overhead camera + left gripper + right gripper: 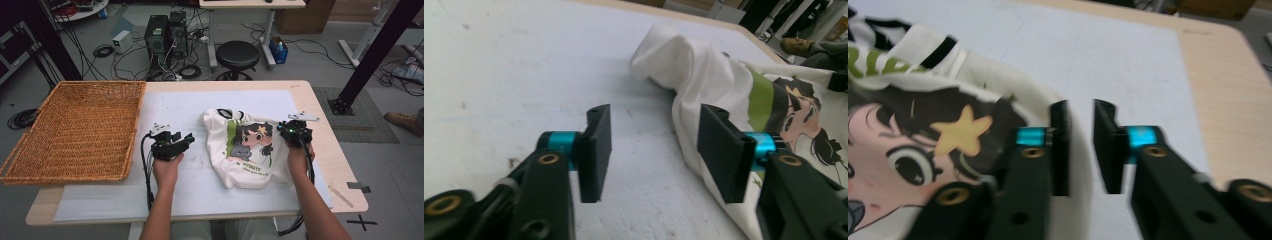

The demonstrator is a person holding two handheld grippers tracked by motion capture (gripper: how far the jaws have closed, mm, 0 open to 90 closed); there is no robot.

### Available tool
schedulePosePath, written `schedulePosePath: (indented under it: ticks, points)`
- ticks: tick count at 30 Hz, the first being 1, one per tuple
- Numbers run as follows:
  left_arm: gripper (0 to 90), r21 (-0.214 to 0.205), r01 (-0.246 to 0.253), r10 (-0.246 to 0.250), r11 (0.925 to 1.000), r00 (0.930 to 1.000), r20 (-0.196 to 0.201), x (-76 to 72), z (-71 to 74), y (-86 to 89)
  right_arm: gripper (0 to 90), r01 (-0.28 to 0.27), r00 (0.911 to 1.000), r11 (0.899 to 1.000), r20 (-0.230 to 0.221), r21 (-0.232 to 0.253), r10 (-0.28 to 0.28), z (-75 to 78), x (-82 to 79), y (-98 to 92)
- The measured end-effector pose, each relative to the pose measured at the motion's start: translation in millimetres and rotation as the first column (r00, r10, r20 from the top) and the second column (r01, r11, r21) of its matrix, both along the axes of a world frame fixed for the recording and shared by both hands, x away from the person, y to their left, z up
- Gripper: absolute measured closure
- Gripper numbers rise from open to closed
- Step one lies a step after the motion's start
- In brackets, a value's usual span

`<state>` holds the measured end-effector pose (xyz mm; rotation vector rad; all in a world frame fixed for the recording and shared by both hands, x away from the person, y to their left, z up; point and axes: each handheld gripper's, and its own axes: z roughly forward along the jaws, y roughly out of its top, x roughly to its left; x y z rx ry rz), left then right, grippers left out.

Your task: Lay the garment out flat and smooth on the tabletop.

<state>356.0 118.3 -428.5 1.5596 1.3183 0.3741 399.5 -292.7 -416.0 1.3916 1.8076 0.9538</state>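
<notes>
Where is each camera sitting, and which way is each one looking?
High view: sits above the person's side, looking forward and down at the table, wicker basket and T-shirt; both forearms, left gripper and right gripper show.
Left gripper view: rides the left gripper, looking across the white mat at the T-shirt's edge; its open jaws show.
Right gripper view: rides the right gripper, looking over the T-shirt's printed face toward the table's far corner; its narrowly parted jaws show.
All three share the T-shirt.
</notes>
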Motion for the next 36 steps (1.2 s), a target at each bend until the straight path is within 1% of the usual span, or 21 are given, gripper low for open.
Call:
schedulePosePath:
  ticks: [4, 7, 9, 11, 13, 14, 15, 16, 19, 21, 23, 24, 26, 27, 29, 31, 32, 33, 34, 35, 36]
  points:
    - [45.8, -0.005, 0.056, -0.056, 0.9984, 0.9975, -0.044, 3.8, -9.7, -16.3, 57.5, -0.029, 0.9992, 0.997, 0.03, 0.075, 0.027, 4.8, -19.7, -11.6]
    - [45.8, 0.023, 0.106, -0.104, 0.9941, 0.9913, -0.081, 9.9, -15.7, -32.7, 47.2, -0.107, 0.9941, 0.988, 0.024, 0.112, 0.105, 6.4, -38.3, -14.8]
    - [45.8, 0.015, 0.136, -0.134, 0.9906, 0.9851, -0.107, 14.2, -19.8, -42.6, 42.1, -0.147, 0.9892, 0.984, 0.008, 0.098, 0.147, 2.9, -52.8, -14.8]
    - [45.8, 0.024, 0.164, -0.159, 0.9861, 0.9755, -0.153, 18.1, -25.0, -53.9, 39.9, -0.179, 0.9821, 0.977, -0.038, 0.119, 0.184, -3.6, -62.6, -15.9]
    - [46.7, 0.089, 0.165, -0.151, 0.9823, 0.9782, -0.142, 17.7, -24.0, -64.5, 39.4, -0.202, 0.9736, 0.974, -0.087, 0.104, 0.211, -10.9, -70.5, -14.6]
    - [59.1, 0.081, 0.198, -0.184, 0.9768, 0.9711, -0.152, 18.5, -24.4, -67.1, 39.1, -0.203, 0.9726, 0.976, -0.1, 0.078, 0.21, -15.0, -73.8, -13.3]
    - [75.3, 0.11, 0.196, -0.179, 0.9743, 0.9726, -0.148, 17.4, -24.4, -69.5, 39.1, -0.202, 0.9712, 0.977, -0.116, 0.063, 0.208, -19.6, -75.4, -12.6]
    - [83.5, 0.124, 0.19, -0.174, 0.9739, 0.976, -0.131, 16.0, -23.8, -70.0, 39.0, -0.195, 0.969, 0.979, -0.141, 0.065, 0.203, -24.0, -75.1, -12.6]
    - [85.3, 0.106, 0.174, -0.165, 0.979, 0.9825, -0.086, 10.4, -15.9, -58.8, 39.0, -0.178, 0.9648, 0.981, -0.183, 0.077, 0.189, -32.4, -74.9, -12.8]
    - [85.4, 0.088, 0.14, -0.137, 0.9863, 0.9899, -0.038, 4.4, -5.6, -42.0, 38.8, -0.176, 0.9648, 0.98, -0.182, 0.088, 0.189, -34.0, -77.2, -10.5]
    - [85.3, 0.033, 0.083, -0.084, 0.996, 0.9964, 0.012, -2.9, 5.1, -19.6, 38.6, -0.165, 0.9646, 0.979, -0.187, 0.123, 0.186, -34.8, -80.1, -6.4]
    - [85.3, -0.005, 0.061, -0.061, 0.9981, 0.9974, 0.038, -5.7, 9.0, -8.5, 38.8, -0.182, 0.959, 0.976, -0.197, 0.122, 0.204, -35.7, -80.3, -2.3]
    - [85.0, -0.047, 0.036, -0.032, 0.9983, 0.9971, 0.069, -8.1, 13.7, 9.0, 47.0, -0.215, 0.953, 0.975, -0.204, 0.063, 0.224, -35.5, -81.1, 8.5]
    - [84.8, -0.051, 0.032, -0.029, 0.9982, 0.9974, 0.066, -8.1, 14.8, 12.9, 53.5, -0.237, 0.9474, 0.969, -0.204, 0.074, 0.247, -35.4, -80.6, 11.7]
    - [84.3, -0.044, 0.056, -0.053, 0.9975, 0.9962, 0.07, -6.6, 15.0, 12.1, 74.3, -0.285, 0.935, 0.957, -0.202, 0.06, 0.292, -34.8, -79.7, 19.2]
    - [83.3, -0.029, 0.079, -0.077, 0.9964, 0.9944, 0.072, -3.8, 13.3, 4.4, 89.5, -0.336, 0.9194, 0.941, -0.203, 0.042, 0.337, -34.1, -78.5, 26.1]
    - [80.8, -0.031, 0.094, -0.092, 0.995, 0.9931, 0.073, -1.7, 11.8, 0.1, 89.8, -0.362, 0.9109, 0.932, -0.202, 0.028, 0.36, -34.0, -77.7, 28.6]
    - [75.3, -0.032, 0.1, -0.098, 0.9945, 0.9928, 0.07, 0.2, 10.1, -4.1, 90.0, -0.371, 0.9074, 0.929, -0.204, 0.024, 0.367, -33.5, -76.2, 29.0]
    - [66.1, -0.029, 0.101, -0.1, 0.9944, 0.9933, 0.058, 1.6, 8.7, -7.7, 90.0, -0.365, 0.9129, 0.931, -0.191, 0.013, 0.361, -32.3, -74.9, 26.4]
    - [59.4, -0.019, 0.102, -0.101, 0.9946, 0.9937, 0.048, 2.3, 7.5, -10.2, 90.0, -0.332, 0.9319, 0.943, -0.154, 0.006, 0.328, -29.1, -76.0, 20.7]
    - [54.0, 0.002, 0.093, -0.093, 0.9957, 0.9949, 0.04, 1.7, 6.6, -11.9, 90.0, -0.281, 0.9534, 0.959, -0.107, 0.028, 0.282, -24.4, -77.0, 11.1]
